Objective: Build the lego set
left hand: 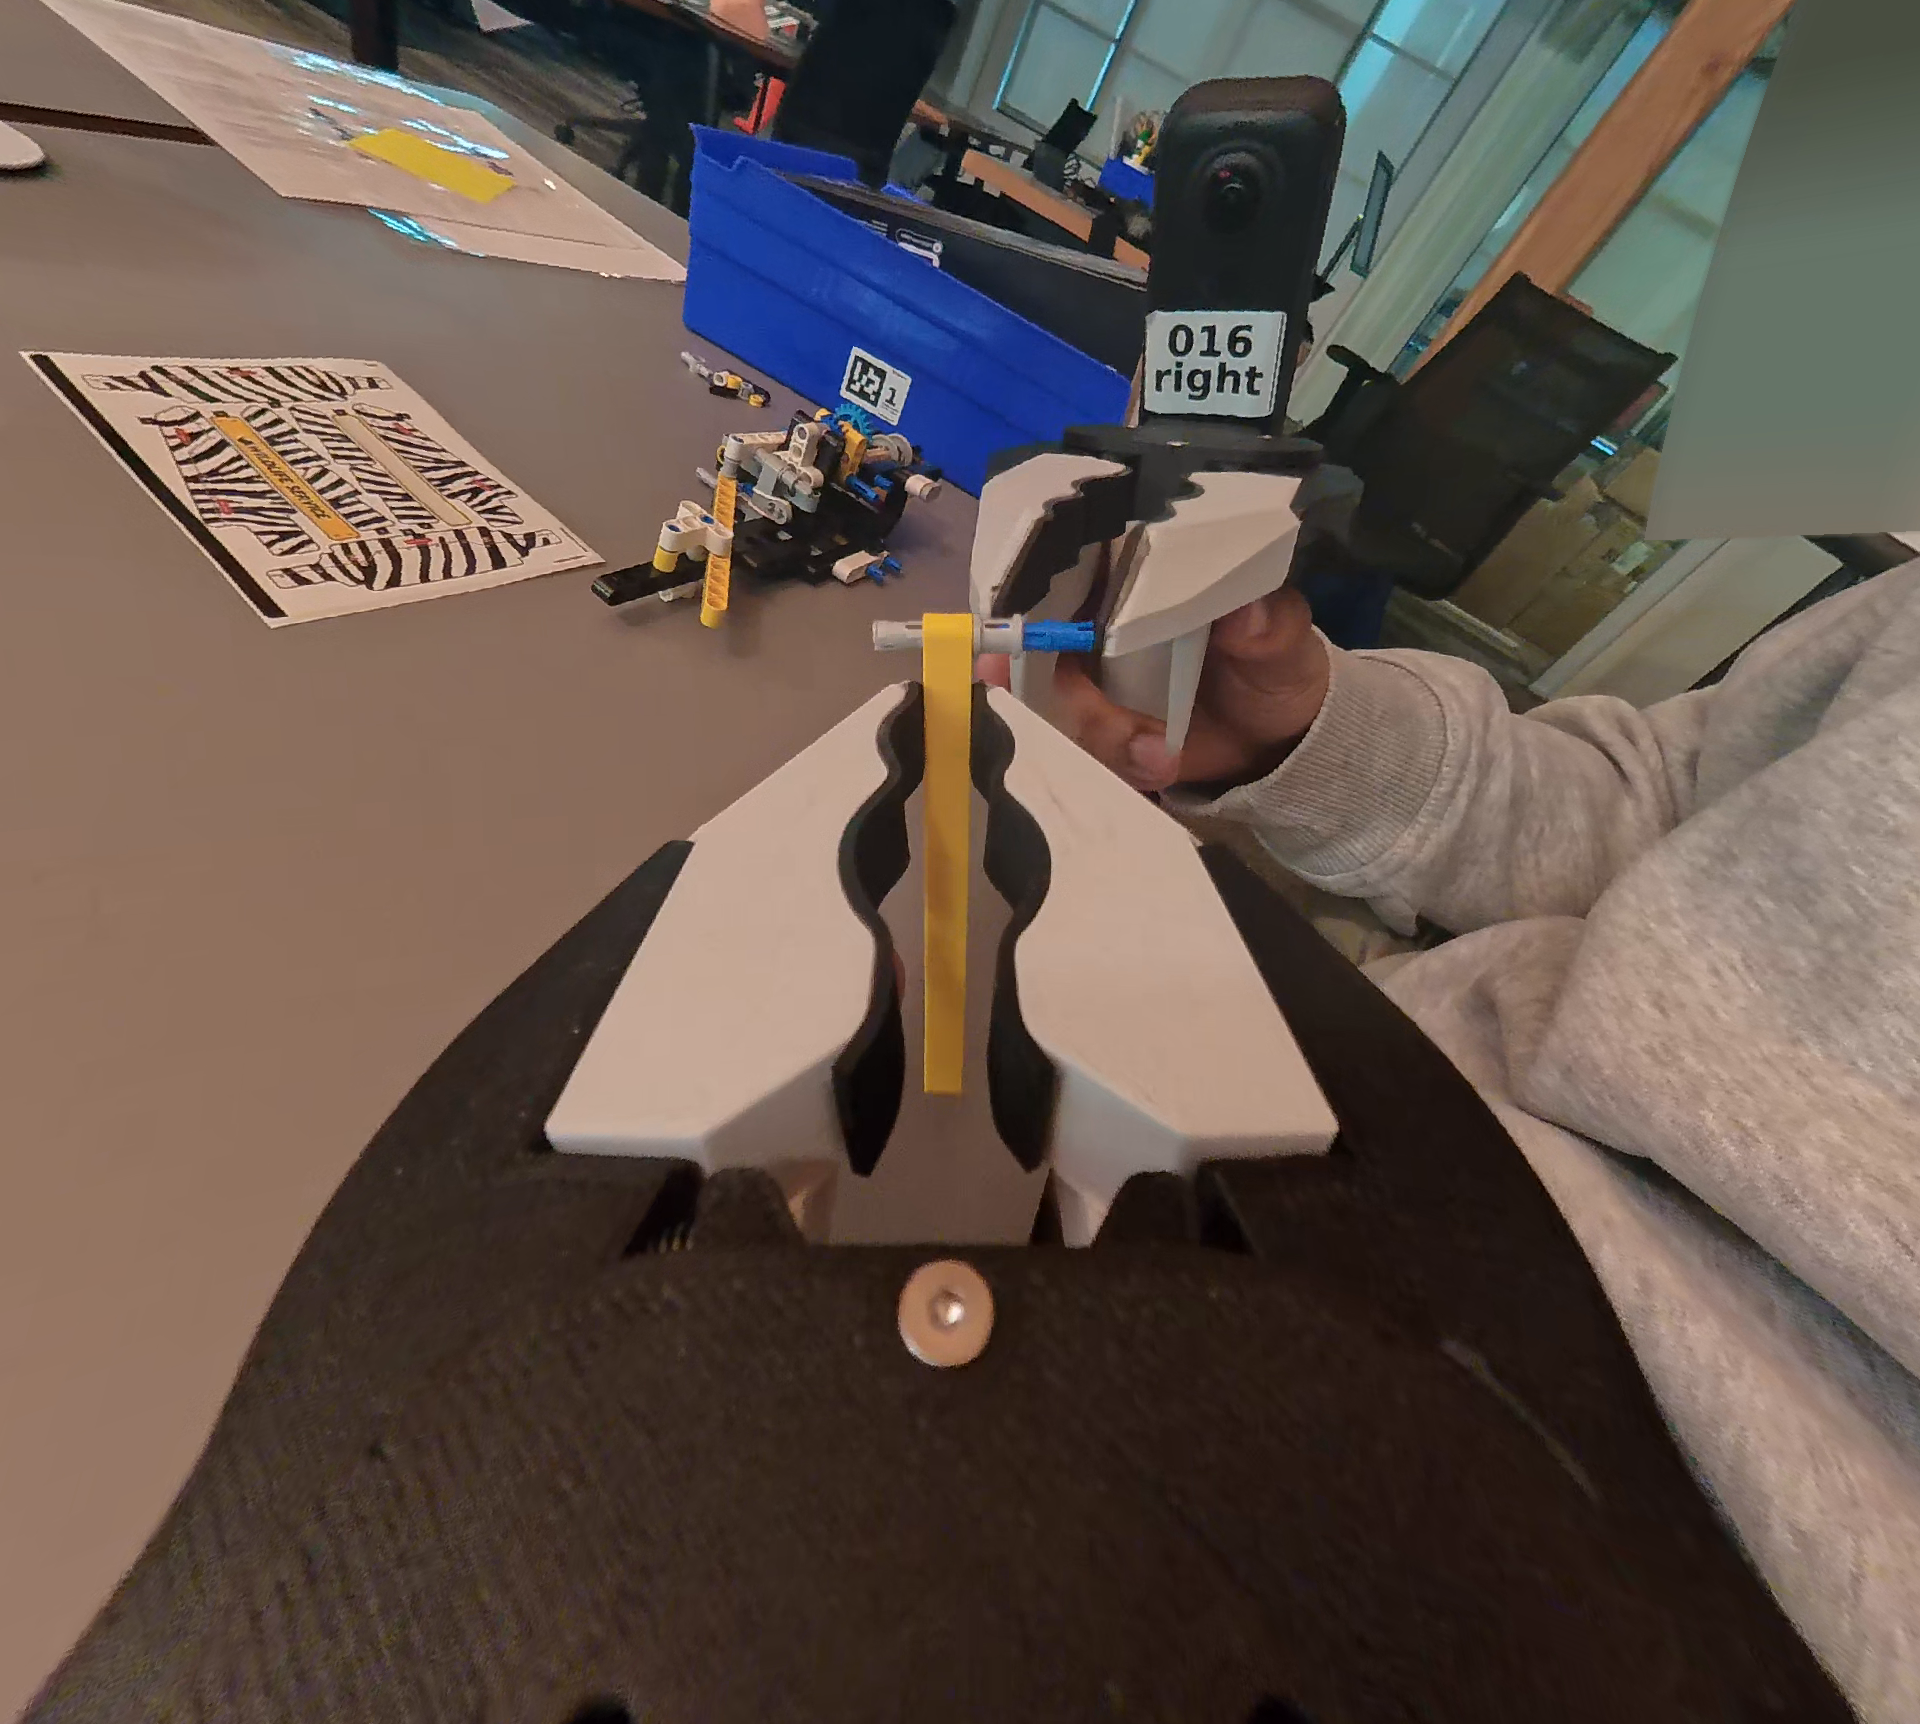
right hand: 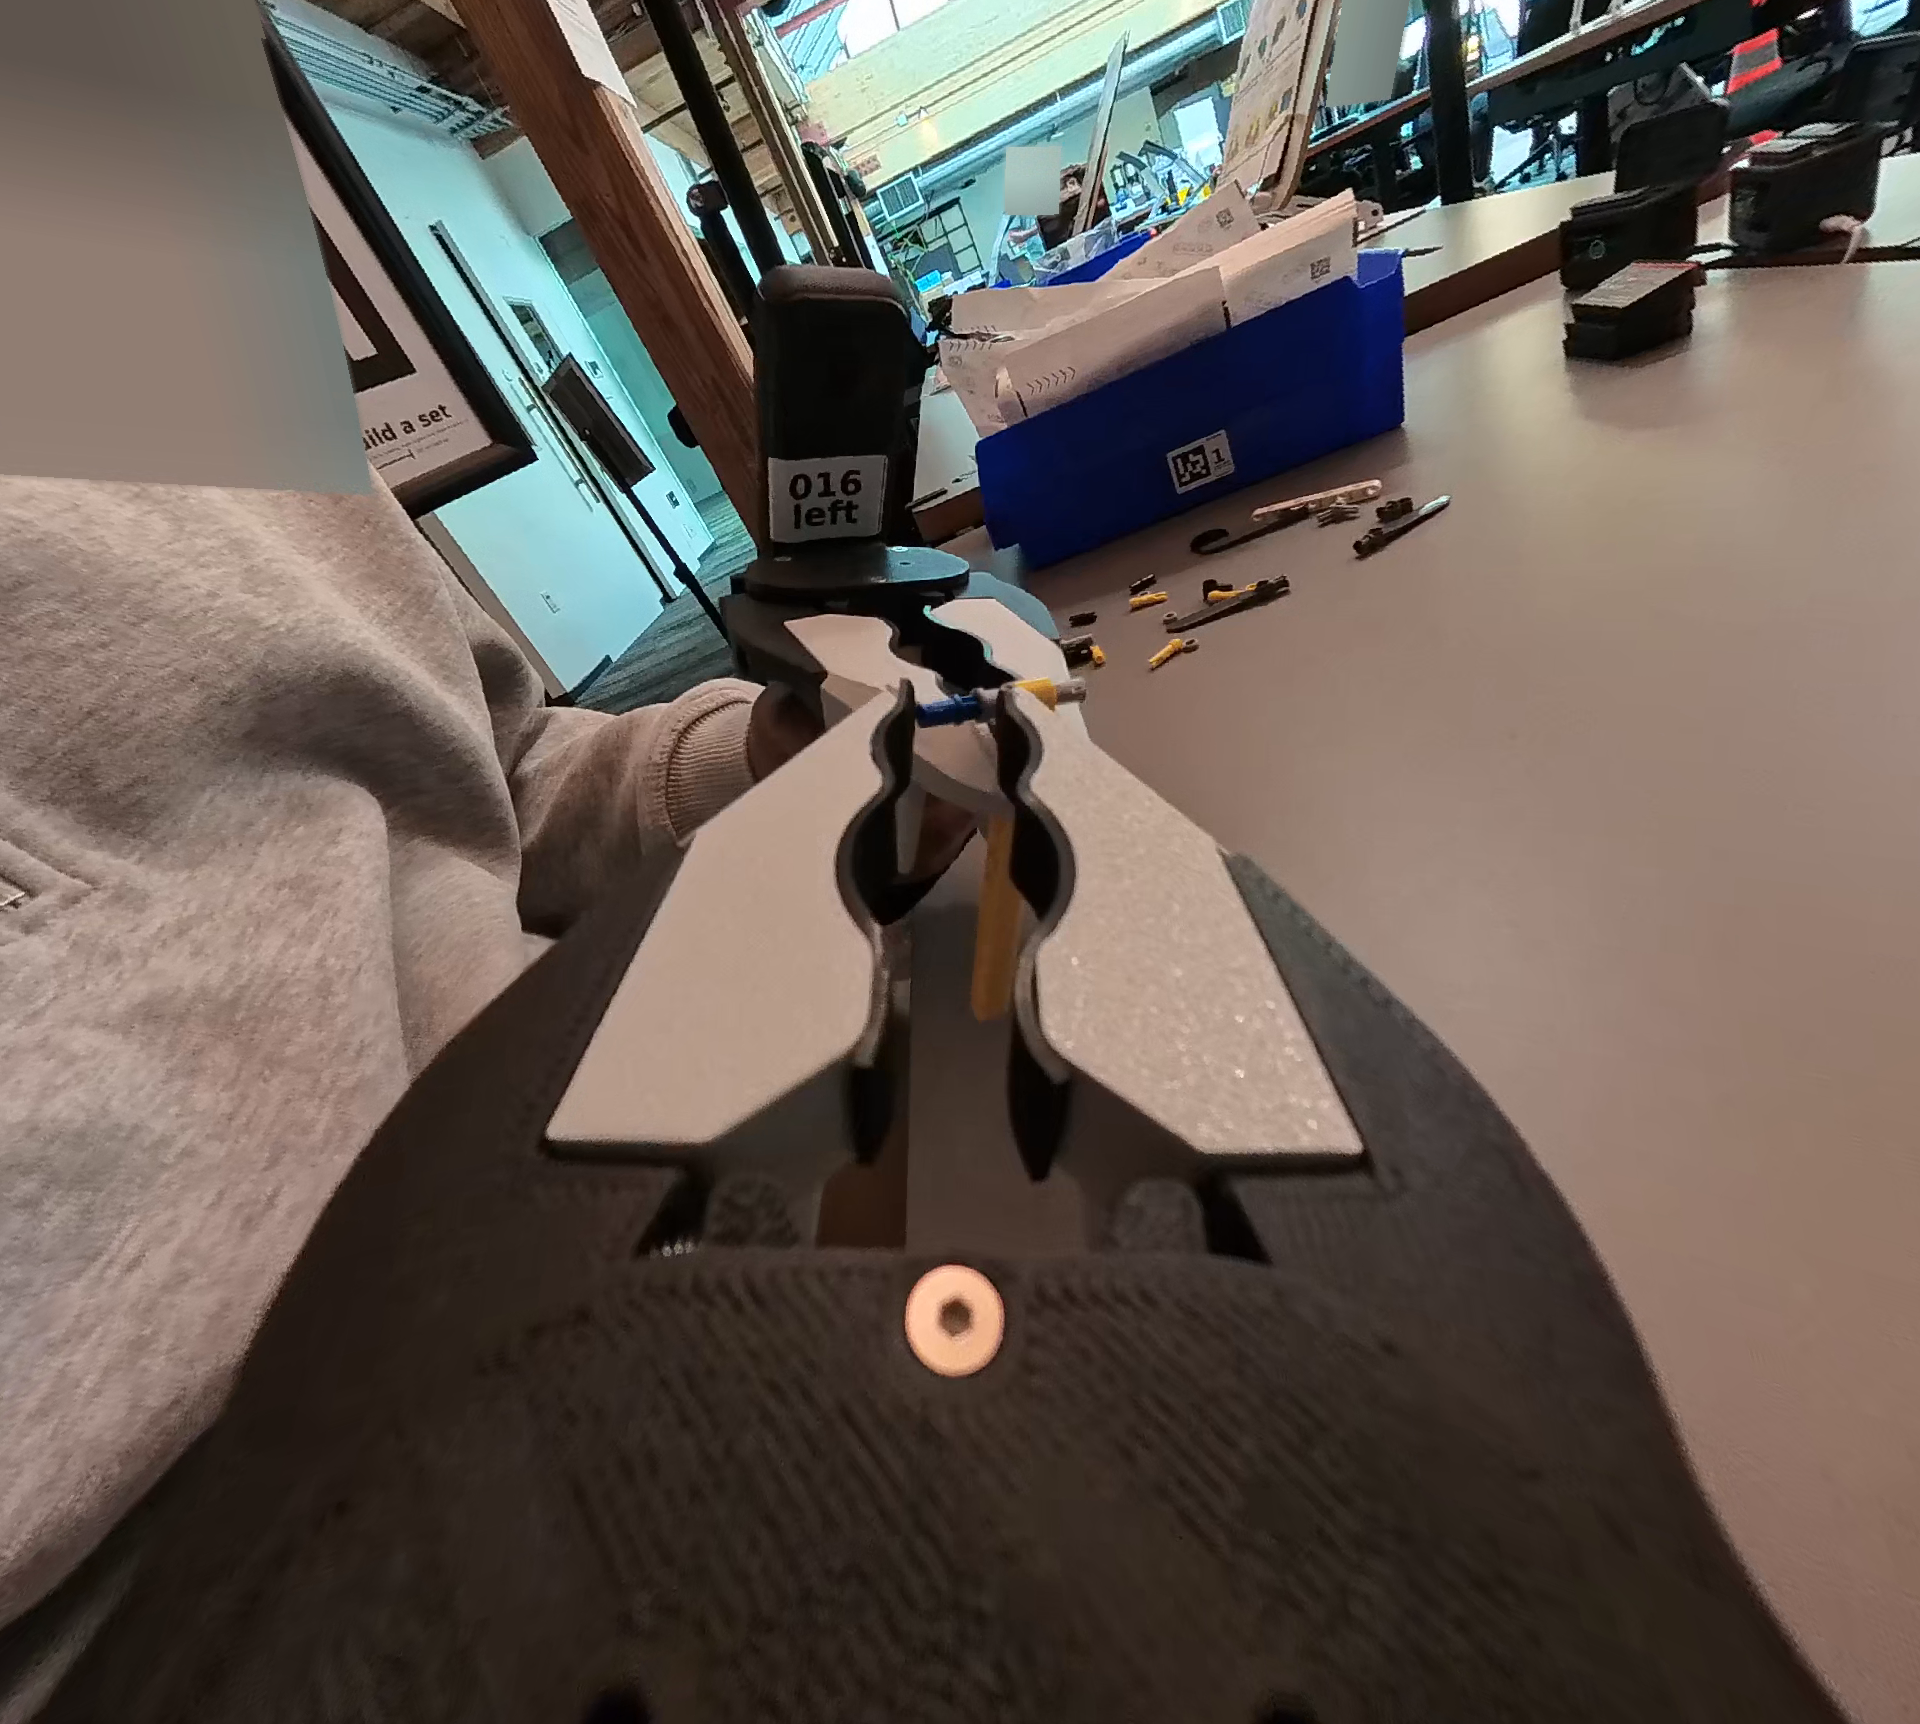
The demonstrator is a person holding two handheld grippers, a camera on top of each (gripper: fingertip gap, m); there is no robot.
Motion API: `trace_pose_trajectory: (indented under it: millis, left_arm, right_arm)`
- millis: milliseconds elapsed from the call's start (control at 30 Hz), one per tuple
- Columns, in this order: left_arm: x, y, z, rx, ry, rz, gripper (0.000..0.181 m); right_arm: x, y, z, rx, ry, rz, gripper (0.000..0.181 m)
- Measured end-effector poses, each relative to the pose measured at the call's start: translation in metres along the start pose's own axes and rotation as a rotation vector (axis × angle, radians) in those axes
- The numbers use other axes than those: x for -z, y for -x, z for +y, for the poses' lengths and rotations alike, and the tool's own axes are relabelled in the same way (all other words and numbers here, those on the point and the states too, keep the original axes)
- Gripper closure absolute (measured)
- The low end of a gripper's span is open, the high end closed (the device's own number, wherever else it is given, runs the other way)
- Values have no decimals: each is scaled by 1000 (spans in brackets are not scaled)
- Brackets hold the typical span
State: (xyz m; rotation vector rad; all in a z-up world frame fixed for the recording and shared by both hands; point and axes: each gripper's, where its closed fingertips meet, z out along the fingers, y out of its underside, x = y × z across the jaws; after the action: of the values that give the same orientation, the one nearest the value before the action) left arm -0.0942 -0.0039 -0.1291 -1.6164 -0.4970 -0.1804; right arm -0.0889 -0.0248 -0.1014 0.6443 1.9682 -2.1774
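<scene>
Yellow beam (left hand: 945, 843) pinched in the left gripper (left hand: 943, 687); the right gripper (right hand: 951, 706) grips its blue-grey pin (right hand: 948, 710); partly built model (left hand: 790, 500) on the table (left hand: 416, 791), loose parts (right hand: 1226, 604) remaining

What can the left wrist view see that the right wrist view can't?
Only the left wrist view shows the half-built lego model and the zebra-striped sticker sheet on the table. Only the right wrist view shows the loose lego parts scattered near a blue bin stuffed with papers. Both show the yellow beam clamped in the left gripper, with a grey-and-blue pin through its end.
</scene>
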Motion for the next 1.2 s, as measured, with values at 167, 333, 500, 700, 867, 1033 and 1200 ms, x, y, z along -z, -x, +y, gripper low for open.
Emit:
trace_pose_trajectory:
  millis: [167, 333, 500, 700, 867, 1033, 1200]
  left_arm:
    - [0, -1, 0, 6, -1, 9, 177]
    - [0, -1, 1, -4, 5, 3, 177]
    - [0, 0, 3, -37, 15, -15, 176]
    - [-1, 9, 7, -198, 57, -144, 176]
    - [-2, 13, 10, -265, 84, -200, 176]
    - [-1, 11, 13, -258, 98, -171, 175]
    - [-2, 10, 15, -278, 112, -172, 174]
  right_arm:
    - [0, 1, 3, 14, 15, -4, 168]
    - [0, 1, 3, 17, 21, -8, 170]
    - [0, 1, 4, 22, 30, -7, 170]
    - [0, -2, 10, 31, 66, 10, 170]
    - [0, -5, 13, 49, 92, 26, 170]
    - [1, -3, 15, 58, 106, 16, 170]
    - [2, -3, 17, 62, 118, 10, 170]
